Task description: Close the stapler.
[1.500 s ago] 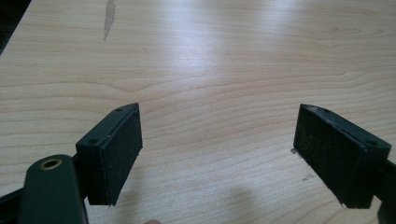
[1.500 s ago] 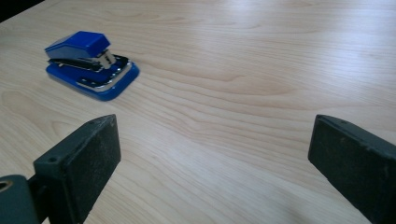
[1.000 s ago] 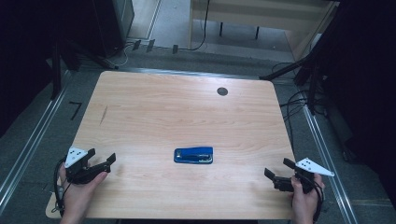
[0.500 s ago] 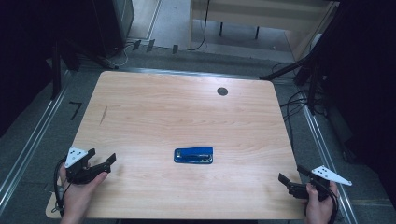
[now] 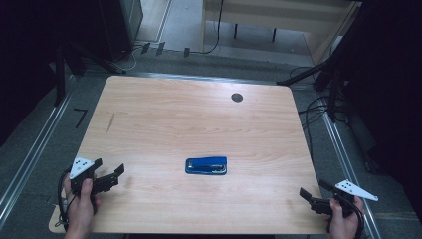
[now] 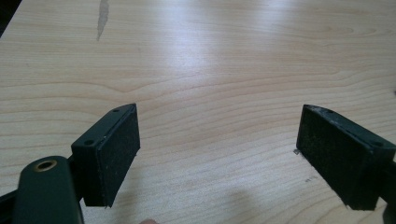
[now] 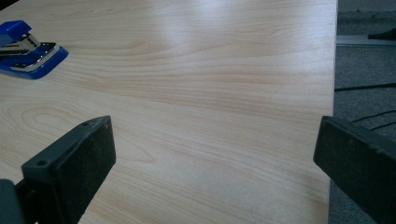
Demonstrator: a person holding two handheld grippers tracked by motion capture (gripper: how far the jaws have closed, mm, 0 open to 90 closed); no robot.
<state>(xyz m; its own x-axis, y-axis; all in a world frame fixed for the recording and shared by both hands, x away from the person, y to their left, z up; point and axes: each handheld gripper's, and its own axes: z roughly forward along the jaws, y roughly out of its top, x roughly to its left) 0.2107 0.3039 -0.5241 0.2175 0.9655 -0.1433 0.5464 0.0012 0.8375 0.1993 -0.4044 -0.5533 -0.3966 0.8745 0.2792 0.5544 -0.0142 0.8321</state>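
Blue stapler [image 5: 206,165], mid-table, untouched; left gripper [image 5: 110,175] and right gripper [image 5: 312,191] held spread. Approach judged pending.

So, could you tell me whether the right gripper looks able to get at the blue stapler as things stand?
Probably yes: the right gripper is open, and only bare table lies between it and the stapler.

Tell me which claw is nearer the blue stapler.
Left, narrowly. The left claw sits open near the table's front-left edge, left of the stapler. The right claw sits open at the front-right corner, farther off and nearer the person.
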